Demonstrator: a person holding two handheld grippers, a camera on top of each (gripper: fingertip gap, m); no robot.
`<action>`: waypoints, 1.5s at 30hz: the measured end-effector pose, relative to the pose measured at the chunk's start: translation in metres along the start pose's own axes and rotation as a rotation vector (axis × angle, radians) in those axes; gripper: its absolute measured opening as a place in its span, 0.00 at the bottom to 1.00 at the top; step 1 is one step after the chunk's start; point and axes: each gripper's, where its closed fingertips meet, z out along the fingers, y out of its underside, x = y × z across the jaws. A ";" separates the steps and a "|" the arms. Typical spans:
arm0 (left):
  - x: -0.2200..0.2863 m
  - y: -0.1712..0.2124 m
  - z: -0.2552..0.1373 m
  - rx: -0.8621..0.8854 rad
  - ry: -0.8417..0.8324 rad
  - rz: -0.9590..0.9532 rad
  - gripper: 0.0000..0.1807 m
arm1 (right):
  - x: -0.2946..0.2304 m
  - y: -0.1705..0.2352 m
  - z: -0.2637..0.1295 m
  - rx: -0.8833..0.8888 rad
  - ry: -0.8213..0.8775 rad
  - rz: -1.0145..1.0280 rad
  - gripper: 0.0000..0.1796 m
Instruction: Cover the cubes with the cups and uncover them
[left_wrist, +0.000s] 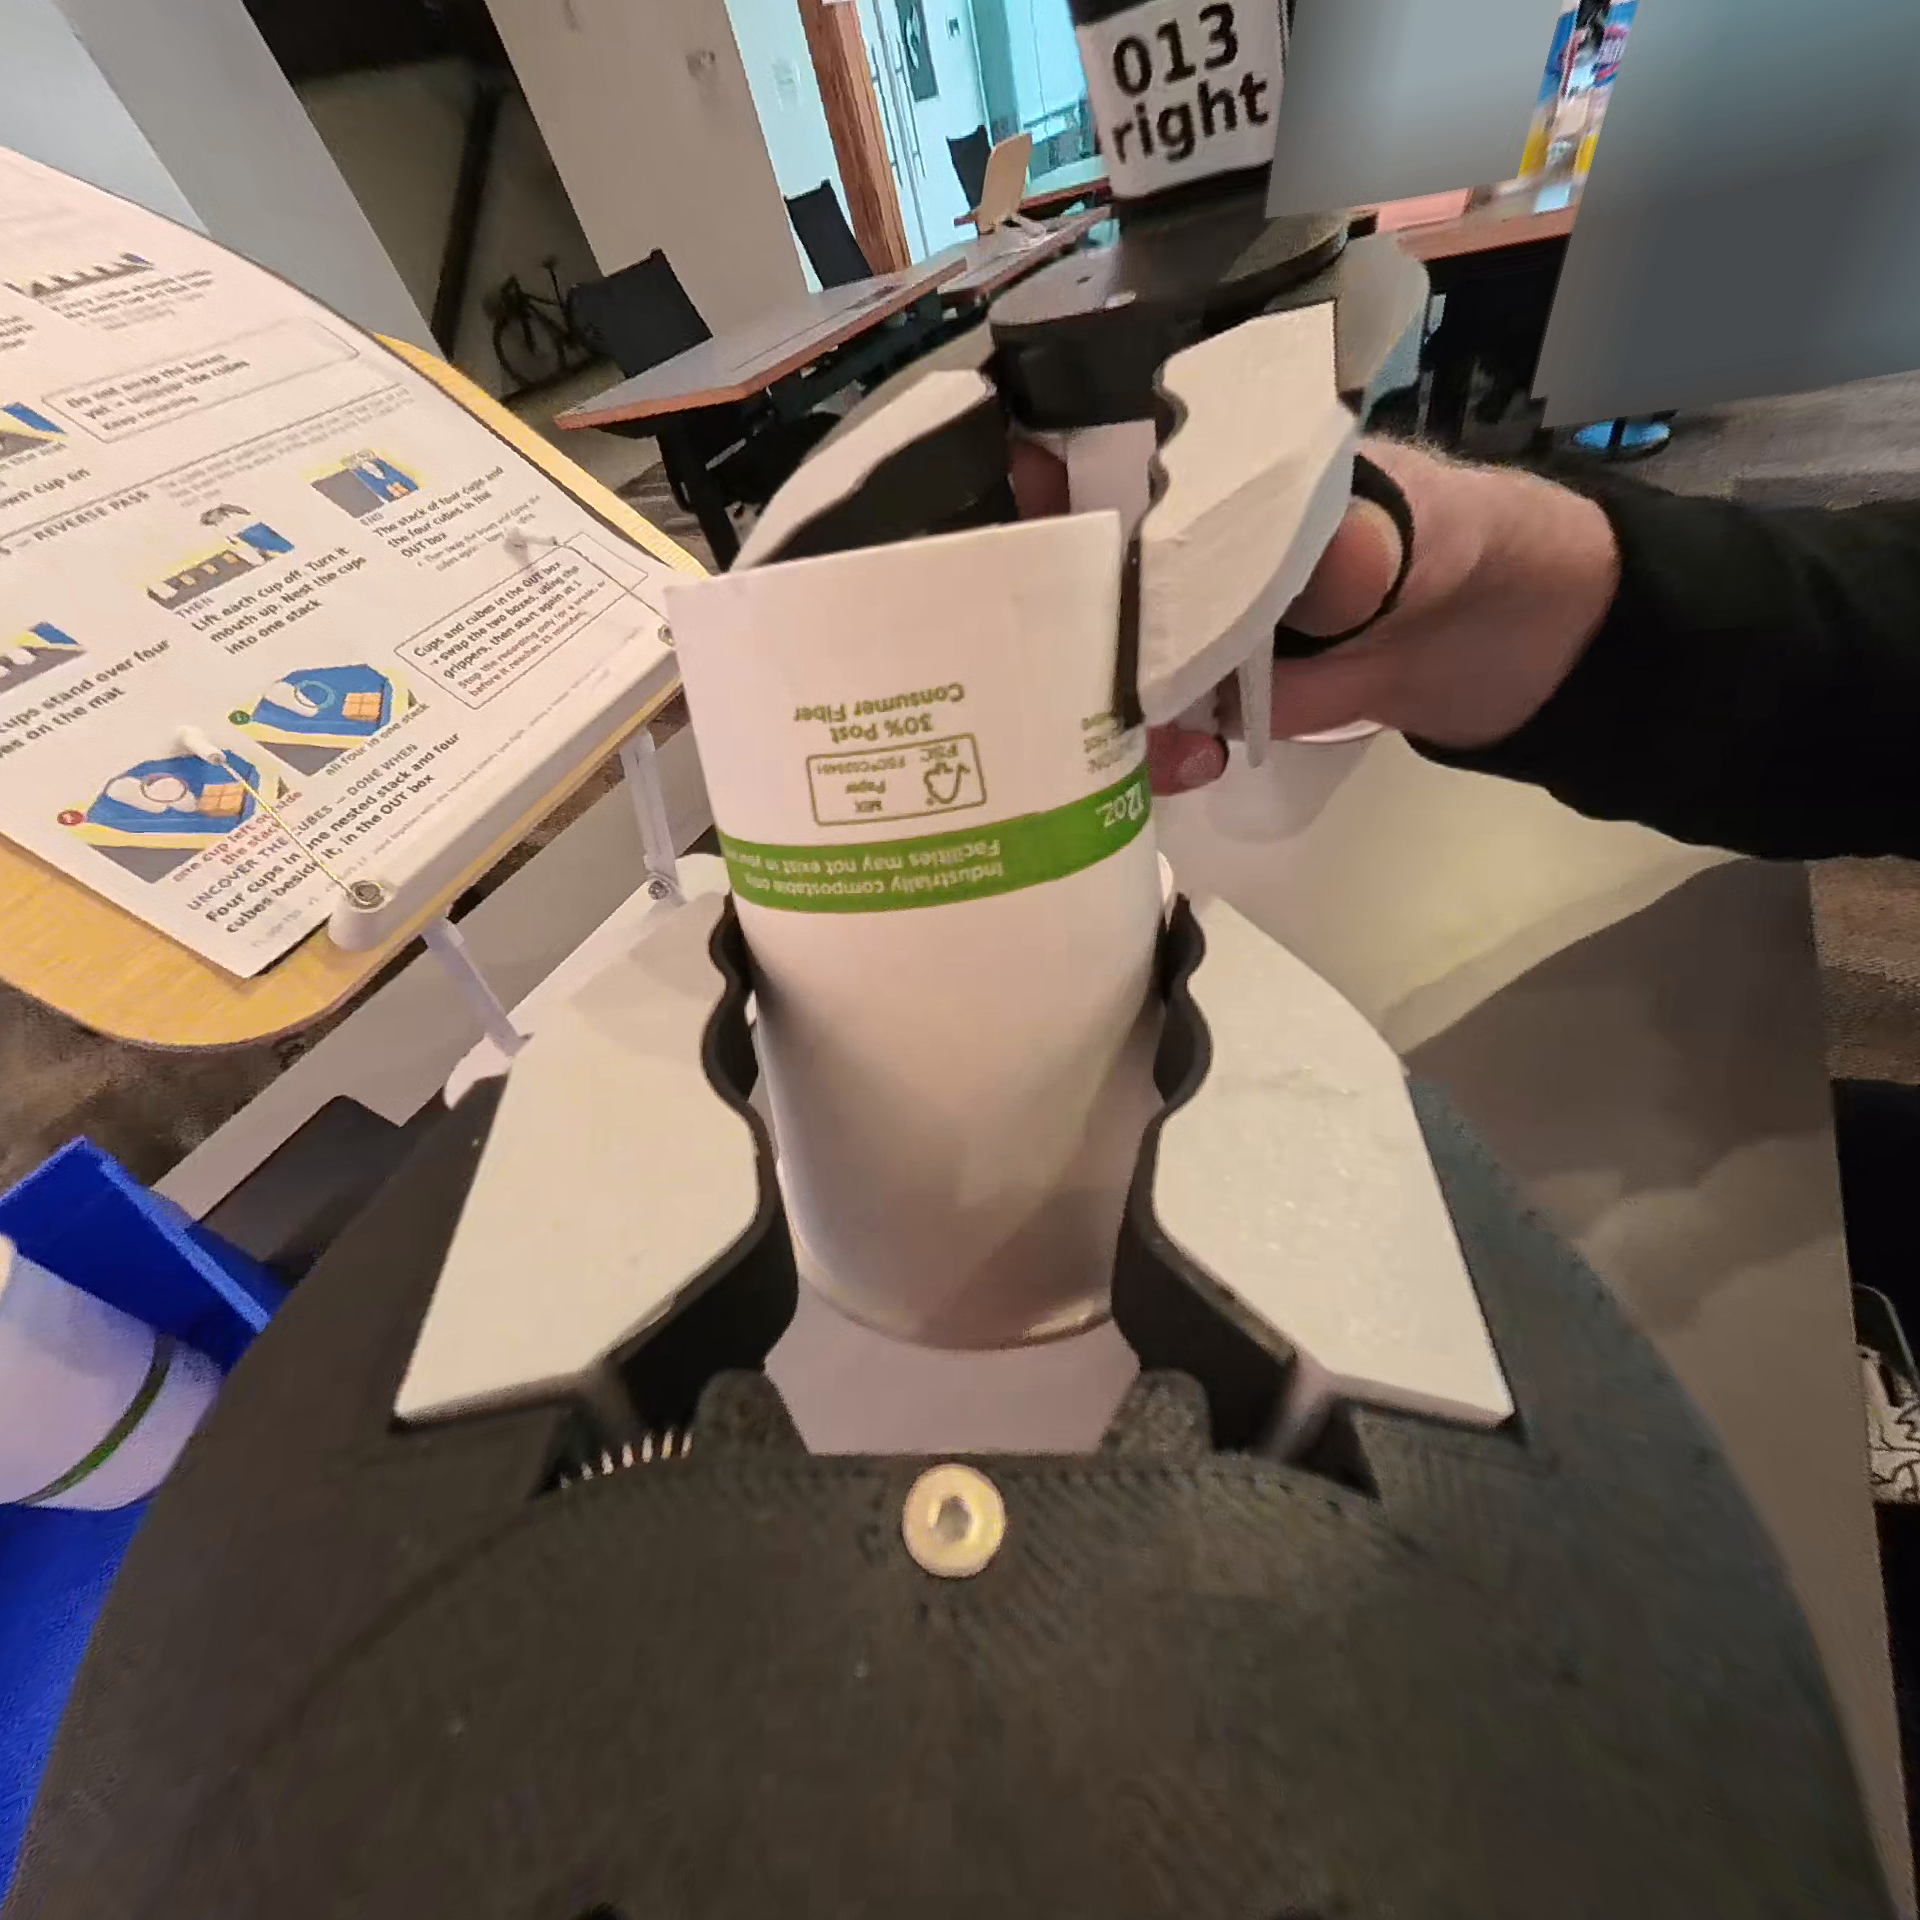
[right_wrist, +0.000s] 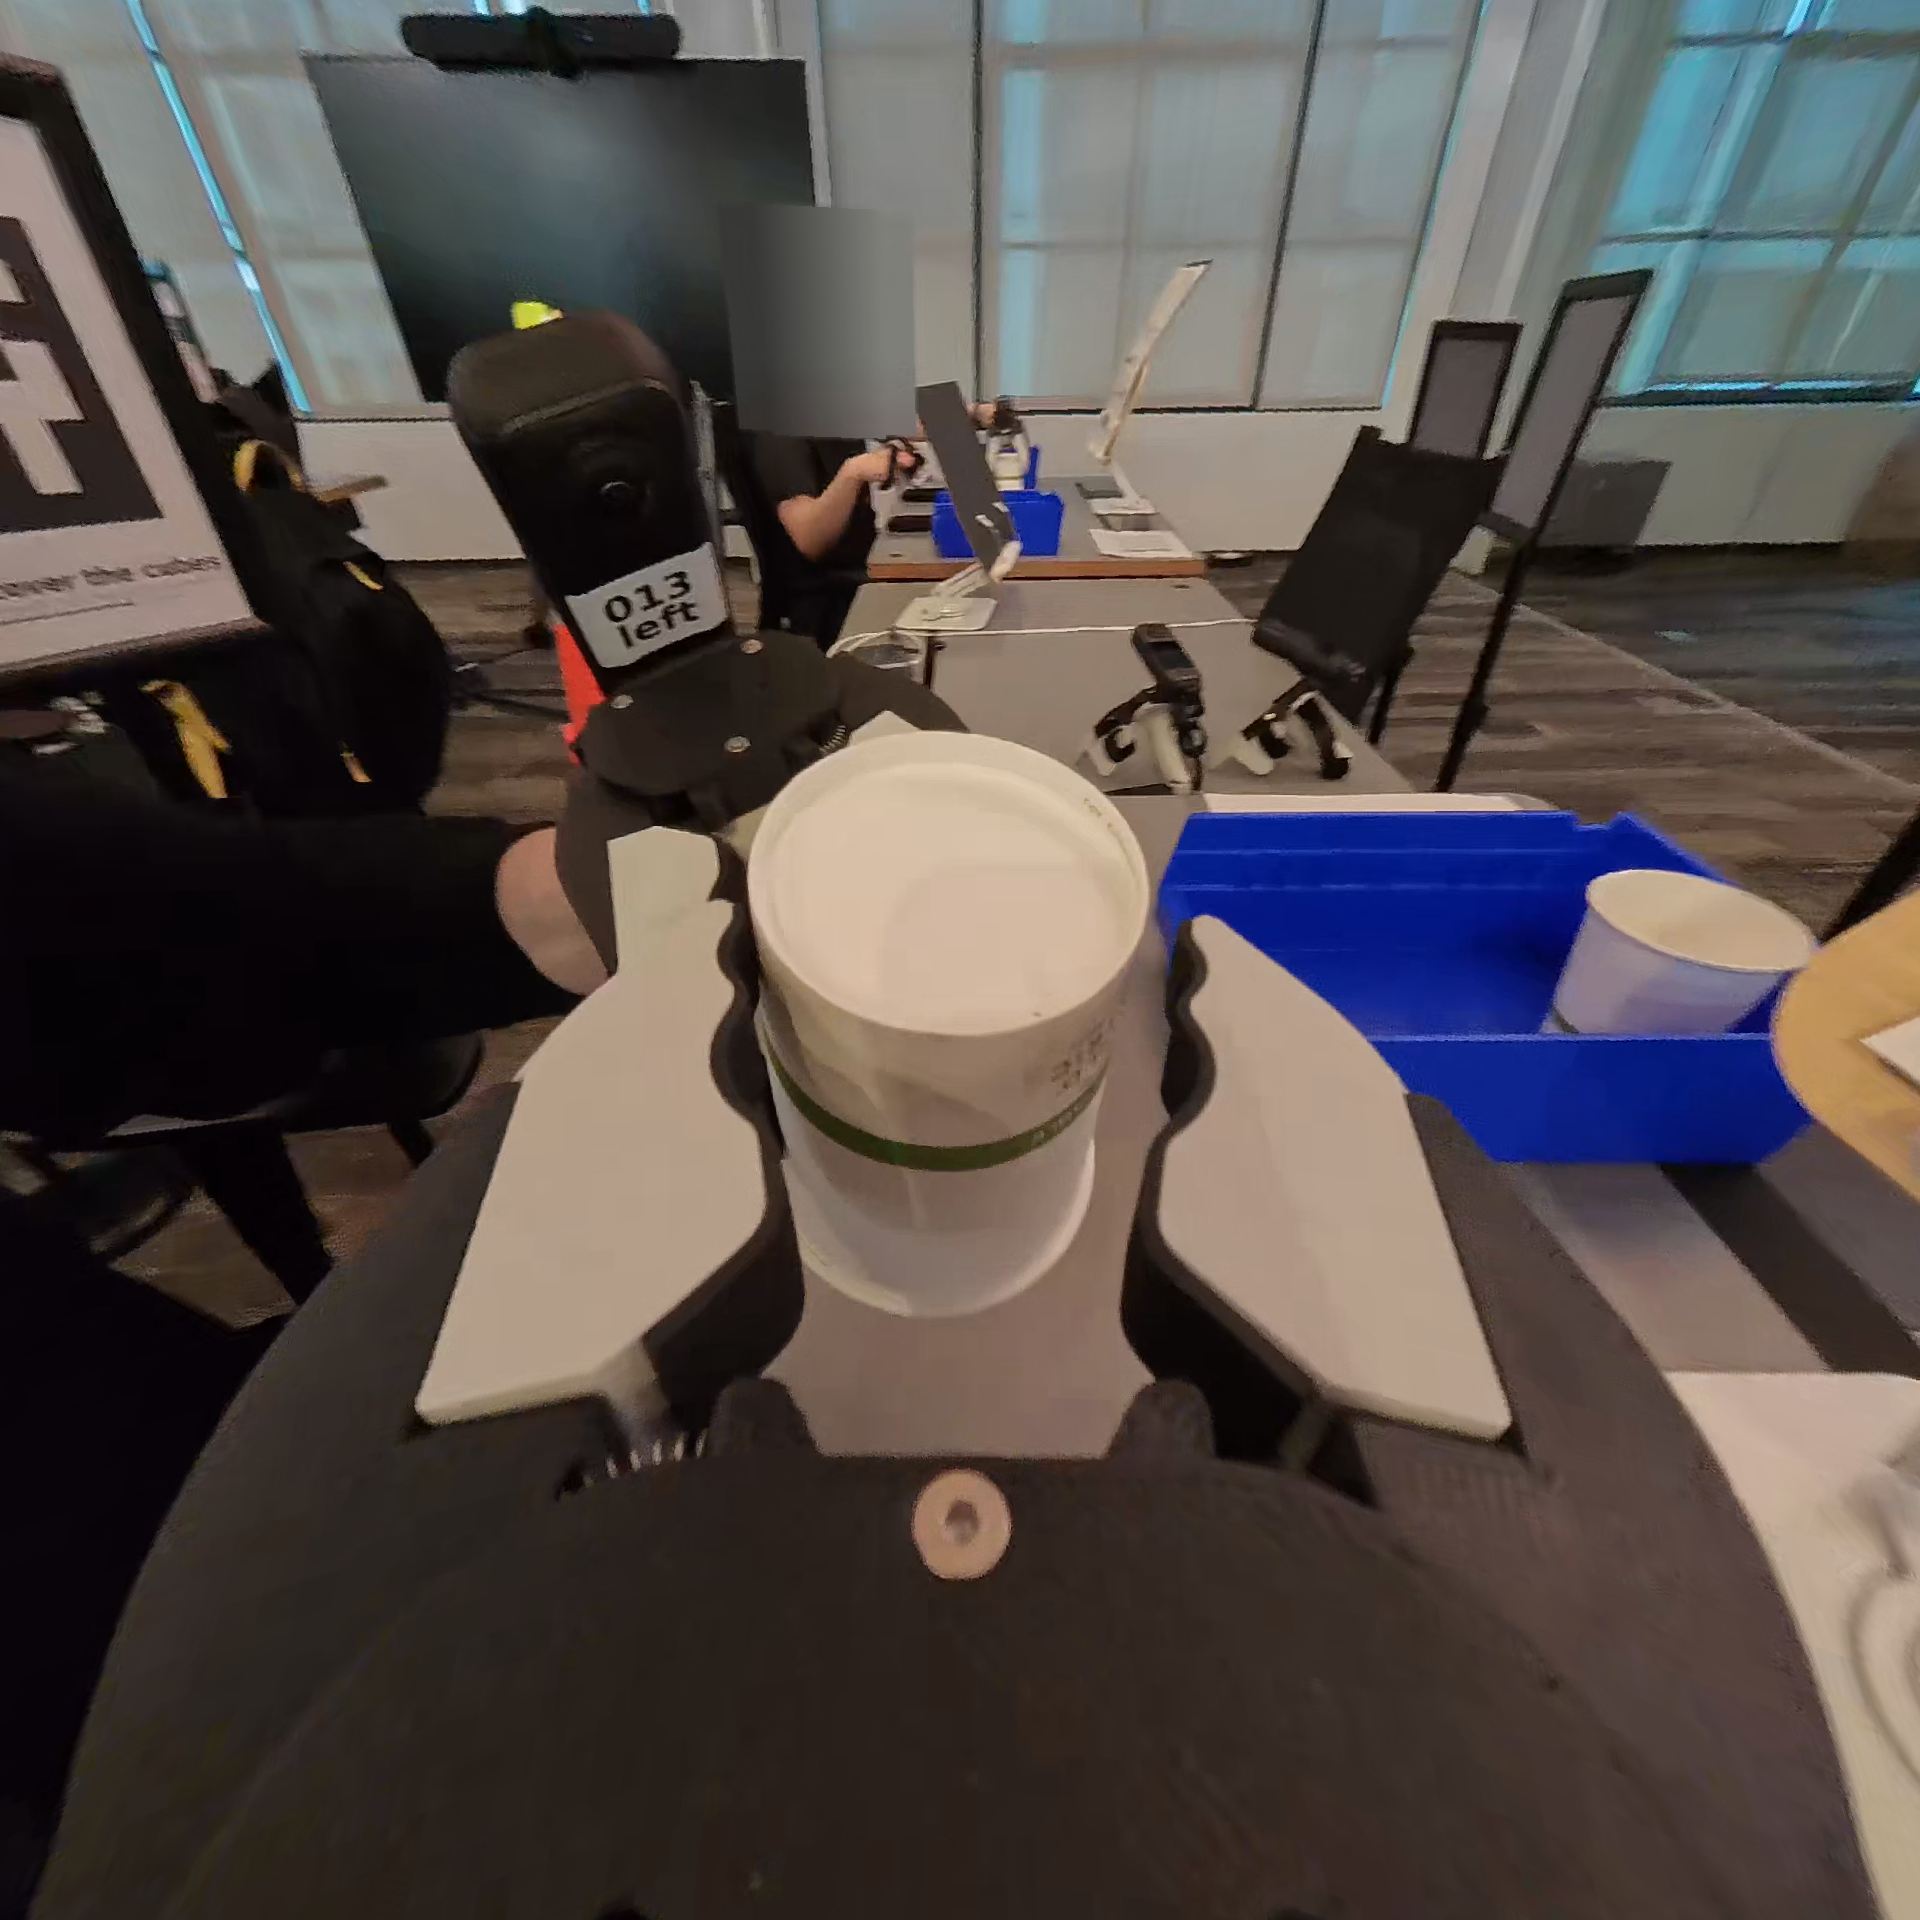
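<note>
A white paper cup with a green band (left_wrist: 935, 987) is held in the air between both grippers. My left gripper (left_wrist: 956, 935) is shut on its body, with both black pads pressed against the sides. The cup's recessed base (right_wrist: 940, 904) faces the right wrist camera. My right gripper (right_wrist: 961, 945) stands around the base end; its left pad touches and a narrow gap shows at the right pad. One of its fingers (left_wrist: 1247, 520) shows in the left wrist view, at the far end of the cup. A left gripper finger (right_wrist: 665, 904) shows behind the cup. No cubes are in view.
A blue bin (right_wrist: 1455, 1091) stands to the right with another white cup (right_wrist: 1683, 966) lying in it; it also shows at the lower left of the left wrist view (left_wrist: 125, 1247). An instruction sheet on a tilted wooden board (left_wrist: 260, 623) stands to the left. Office tables and chairs are behind.
</note>
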 end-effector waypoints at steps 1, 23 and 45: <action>0.001 0.003 -0.001 -0.001 0.011 -0.007 0.42 | -0.003 0.003 0.004 -0.007 -0.026 0.012 0.41; -0.067 0.058 -0.107 -0.001 -0.193 -0.060 0.00 | 0.004 0.061 0.084 -0.035 0.040 -0.005 0.40; -0.084 0.061 -0.118 0.008 -0.248 -0.068 0.00 | 0.020 0.163 0.156 -0.198 0.065 -0.028 0.41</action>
